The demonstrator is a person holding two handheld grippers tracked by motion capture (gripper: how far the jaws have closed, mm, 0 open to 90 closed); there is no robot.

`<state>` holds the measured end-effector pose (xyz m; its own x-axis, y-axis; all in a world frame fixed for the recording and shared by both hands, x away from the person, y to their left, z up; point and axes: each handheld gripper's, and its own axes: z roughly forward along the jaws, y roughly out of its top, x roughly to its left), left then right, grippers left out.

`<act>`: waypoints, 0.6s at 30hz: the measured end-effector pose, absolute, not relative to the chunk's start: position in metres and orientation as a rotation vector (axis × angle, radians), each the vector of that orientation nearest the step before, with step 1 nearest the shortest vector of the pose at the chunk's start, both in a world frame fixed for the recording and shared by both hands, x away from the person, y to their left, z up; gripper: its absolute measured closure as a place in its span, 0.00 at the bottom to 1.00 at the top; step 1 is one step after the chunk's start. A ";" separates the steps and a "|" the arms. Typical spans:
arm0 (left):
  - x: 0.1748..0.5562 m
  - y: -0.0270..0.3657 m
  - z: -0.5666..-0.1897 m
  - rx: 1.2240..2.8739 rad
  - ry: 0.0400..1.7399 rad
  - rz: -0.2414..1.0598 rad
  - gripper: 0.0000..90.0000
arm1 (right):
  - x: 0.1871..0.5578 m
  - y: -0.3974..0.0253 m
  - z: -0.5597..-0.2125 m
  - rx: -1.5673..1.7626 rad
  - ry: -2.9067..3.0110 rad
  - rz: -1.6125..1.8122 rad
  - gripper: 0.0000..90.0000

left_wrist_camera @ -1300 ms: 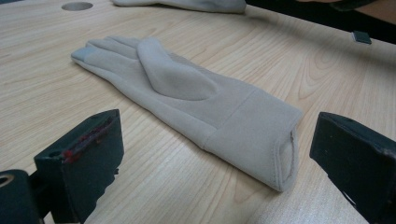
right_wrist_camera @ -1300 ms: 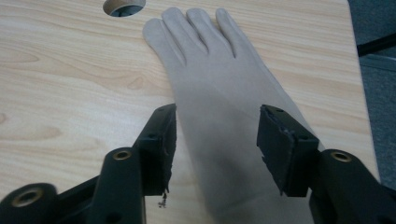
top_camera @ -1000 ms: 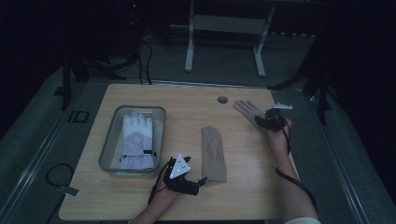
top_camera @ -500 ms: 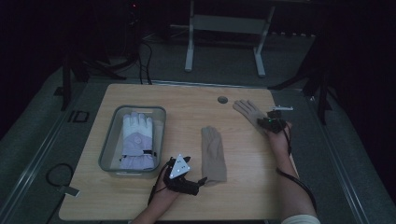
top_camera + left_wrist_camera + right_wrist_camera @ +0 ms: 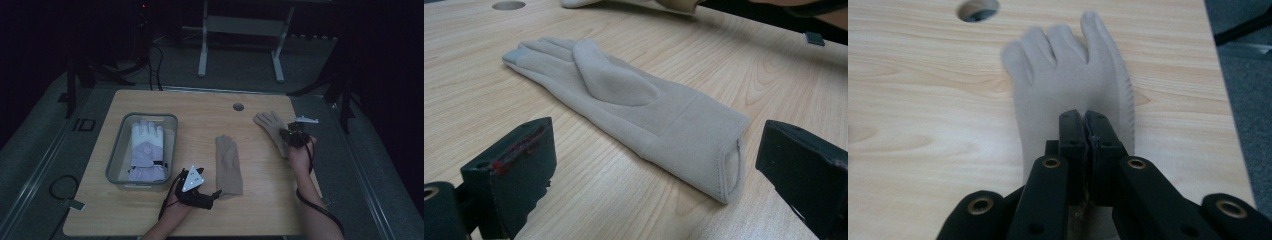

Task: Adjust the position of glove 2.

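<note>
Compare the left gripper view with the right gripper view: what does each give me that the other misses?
Left gripper view alone: the middle beige glove lying flat, cuff opening between the left gripper's wide-open jaws. Right gripper view alone: the right gripper shut on the far beige glove, fingers spread near the table edge. Both: the wooden table and its round hole.

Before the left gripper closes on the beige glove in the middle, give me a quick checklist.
1. Left gripper open: ok.
2. Middle glove cuff lies between its fingers: ok.
3. Glove lies flat on the table: ok.
4. Right gripper shut on the far glove: ok.
5. The two gloves apart: ok.
6. Room in the tray beside the white glove: cannot tell.
</note>
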<state>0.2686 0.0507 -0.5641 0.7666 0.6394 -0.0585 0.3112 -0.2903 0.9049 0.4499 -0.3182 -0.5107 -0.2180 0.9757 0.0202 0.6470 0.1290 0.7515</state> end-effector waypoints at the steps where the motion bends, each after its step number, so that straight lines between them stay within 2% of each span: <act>1: 0.269 0.051 -0.564 1.893 0.725 0.385 0.03 | 0.440 -0.317 -0.506 1.546 1.918 0.899 0.97; 8: 0.268 0.050 -0.564 1.897 0.726 0.392 0.03 | 0.396 -0.314 -0.491 1.537 1.866 0.939 0.97; 18: 0.268 0.049 -0.564 1.902 0.717 0.402 0.03 | 0.345 -0.316 -0.506 1.554 1.861 0.923 0.96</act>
